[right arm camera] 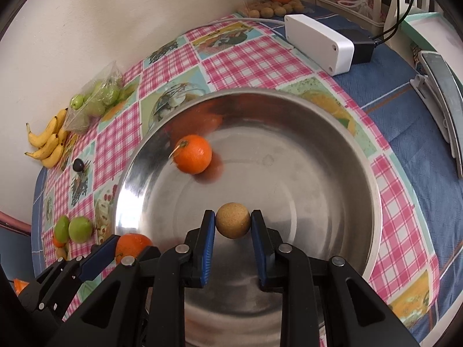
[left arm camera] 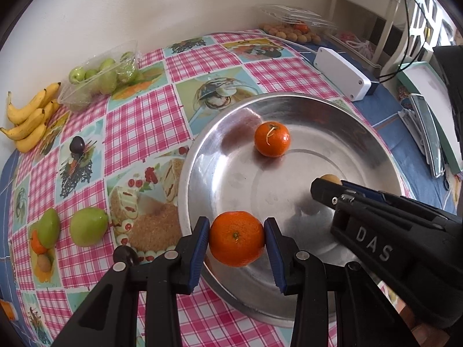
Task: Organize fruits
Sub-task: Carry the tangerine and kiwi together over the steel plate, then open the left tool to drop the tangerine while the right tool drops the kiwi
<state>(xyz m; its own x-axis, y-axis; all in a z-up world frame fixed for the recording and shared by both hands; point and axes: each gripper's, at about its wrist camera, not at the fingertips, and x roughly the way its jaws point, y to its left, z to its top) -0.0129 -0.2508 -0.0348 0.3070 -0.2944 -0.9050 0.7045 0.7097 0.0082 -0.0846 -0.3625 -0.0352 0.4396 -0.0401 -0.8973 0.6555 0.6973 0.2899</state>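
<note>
The table, under a pink checked cloth with food pictures, carries everything, and the biggest thing on it is the wide steel bowl in the middle, which looks like the collecting place for the fruit.

One mandarin with a bit of stalk already lies loose inside the bowl near its far wall.

The left claw is closed partway around a second mandarin, its blue pads pressing both sides, and holds it just over the near rim of the bowl, probably ready to lower it inside.

The right claw is nearly closed, pinching one small round tan fruit above the bowl floor, likely about to set it down.

Fruit not yet sorted sits around the edges, presumably where it was unpacked. Far left, against the wall, is one bunch of bananas, about five as far as I can count. Next to it a clear plastic punnet holds several small green fruits; the exact number is hard to tell through the plastic. One dark plum lies alone on the cloth. Two green pear-like fruits rest near the left edge.

At the far corner a pile of small tan fruits lies beside another clear container, too many and too small to count.
</note>
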